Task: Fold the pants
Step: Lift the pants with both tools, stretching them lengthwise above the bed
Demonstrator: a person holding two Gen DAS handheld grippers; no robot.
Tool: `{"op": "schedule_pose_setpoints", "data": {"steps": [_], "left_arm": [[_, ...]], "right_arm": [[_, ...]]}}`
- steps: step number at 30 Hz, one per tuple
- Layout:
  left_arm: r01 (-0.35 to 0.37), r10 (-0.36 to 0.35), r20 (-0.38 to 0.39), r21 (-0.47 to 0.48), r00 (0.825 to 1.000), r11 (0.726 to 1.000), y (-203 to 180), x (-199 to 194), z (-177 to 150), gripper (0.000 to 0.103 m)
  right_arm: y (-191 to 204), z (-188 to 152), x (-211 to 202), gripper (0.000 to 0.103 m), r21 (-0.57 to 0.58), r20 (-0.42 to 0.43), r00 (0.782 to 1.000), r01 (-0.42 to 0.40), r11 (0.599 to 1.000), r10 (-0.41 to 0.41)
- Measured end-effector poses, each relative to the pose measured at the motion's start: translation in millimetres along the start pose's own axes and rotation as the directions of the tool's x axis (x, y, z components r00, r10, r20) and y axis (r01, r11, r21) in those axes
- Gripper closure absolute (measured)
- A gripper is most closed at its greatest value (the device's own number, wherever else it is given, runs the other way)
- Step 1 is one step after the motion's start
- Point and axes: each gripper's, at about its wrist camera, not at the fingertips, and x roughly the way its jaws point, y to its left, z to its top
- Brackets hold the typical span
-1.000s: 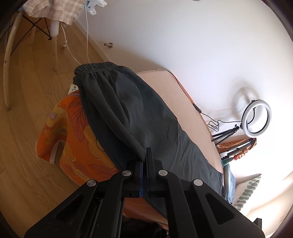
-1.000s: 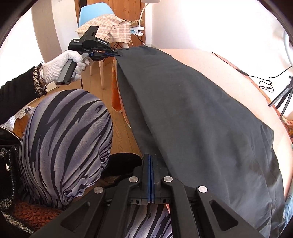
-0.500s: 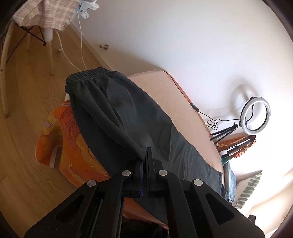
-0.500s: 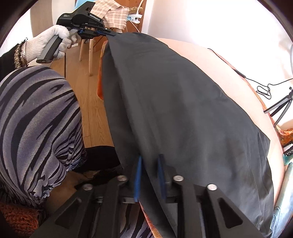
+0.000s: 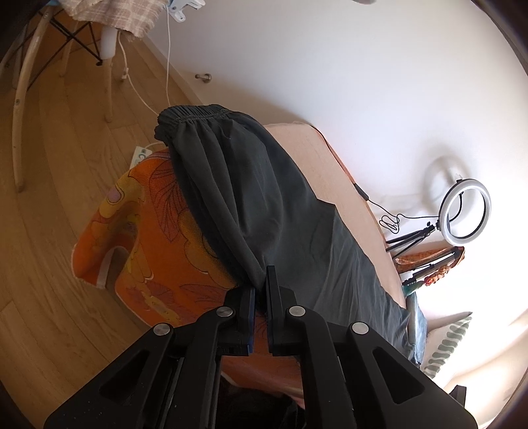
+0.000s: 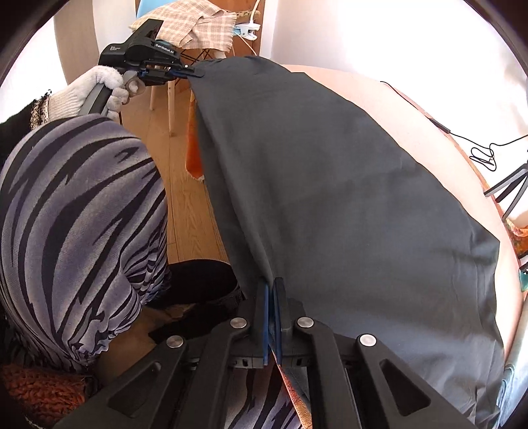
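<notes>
Since the earlier frame we have swung the left view a little, so the gathered waistband sits lower in it, and the left gripper (image 5: pixel 260 297) has begun to let go: its fingers are opening, a narrow gap showing between them with the cloth's edge still lying in that gap. The right gripper (image 6: pixel 271 297) is clenched on the near edge of the dark grey woven pants (image 6: pixel 346 198), which lie spread along the peach-covered bed (image 6: pixel 379 95), one side hanging over the orange floral bedspread (image 5: pixel 158 250). Whether the left pads still press the fabric we cannot quite tell from this angle. To do this step well, we judge that both edges should be laid down level and taut, and each released only once the layers line up, so that no crease is trapped. We count one pair of pants, two grippers, one white-gloved hand (image 6: pixel 95 89) in view, one ring light (image 5: pixel 465 211) and one chair draped with checked cloth (image 6: pixel 194 26).
</notes>
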Motion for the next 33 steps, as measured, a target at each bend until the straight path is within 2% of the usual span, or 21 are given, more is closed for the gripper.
{"op": "schedule_pose_setpoints", "data": {"steps": [1,3,4,5,9,12,14,15,17,21,25,29,33], "left_arm": [[0.014,-0.014,0.004,-0.015,1.000,1.000,3.0,-3.2,3.3,0.095],[0.008,-0.007,0.031,-0.040,0.999,0.999,9.4,-11.7,11.6,0.085],[-0.005,0.008,0.044,-0.055,0.999,0.998,13.8,-15.6,17.0,0.076],[-0.004,0.008,0.057,-0.070,0.998,0.998,18.4,-18.9,23.0,0.074],[-0.011,0.019,0.101,-0.076,0.995,0.997,31.8,-26.4,49.1,0.074],[0.003,0.005,0.094,-0.081,0.996,0.997,44.0,-20.2,65.9,0.074],[0.021,-0.012,0.082,-0.111,0.997,0.994,52.8,-10.8,73.3,0.066],[0.033,-0.023,0.079,-0.131,0.997,0.991,56.5,-5.3,76.3,0.065],[0.067,-0.057,0.066,-0.167,0.996,0.984,61.8,6.8,81.0,0.064],[0.090,-0.084,0.036,-0.214,0.996,0.973,67.9,30.8,88.2,0.063],[0.162,-0.163,0.017,-0.271,0.986,0.949,74.1,50.0,91.4,0.063],[0.220,-0.214,0.055,-0.327,0.975,0.919,82.6,60.1,90.8,0.064],[0.256,-0.234,0.106,-0.329,0.966,0.909,82.7,59.6,88.5,0.069]], "right_arm": [[-2.6,-0.9,0.4,0.100,0.014,-0.005,1.000,-0.009,1.000,0.009],[-10.6,0.3,3.8,0.099,0.052,-0.006,1.000,-0.008,0.999,0.008],[-15.3,0.7,4.6,0.098,0.072,-0.005,1.000,-0.008,0.997,0.008],[-19.7,0.9,5.2,0.098,0.091,-0.003,1.000,-0.007,0.996,0.007],[-33.2,0.7,6.2,0.098,0.173,-0.011,1.000,0.005,0.985,-0.003],[-35.7,4.5,5.5,0.095,0.204,-0.018,1.000,0.003,0.979,0.000],[-35.4,7.7,5.0,0.091,0.208,-0.025,1.000,0.012,0.978,-0.007],[-35.8,9.1,5.0,0.088,0.211,-0.030,1.000,0.014,0.977,-0.008],[-36.8,11.9,6.5,0.081,0.220,-0.040,0.999,0.020,0.975,-0.011],[-39.4,19.1,10.2,0.079,0.226,-0.059,0.998,0.035,0.973,-0.022],[-41.0,26.6,13.2,0.079,0.225,-0.068,0.997,0.048,0.973,-0.033],[-41.4,28.3,15.0,0.078,0.226,-0.078,0.996,0.055,0.973,-0.038],[-41.8,27.8,16.7,0.075,0.233,-0.083,0.996,0.059,0.971,-0.041]]}}
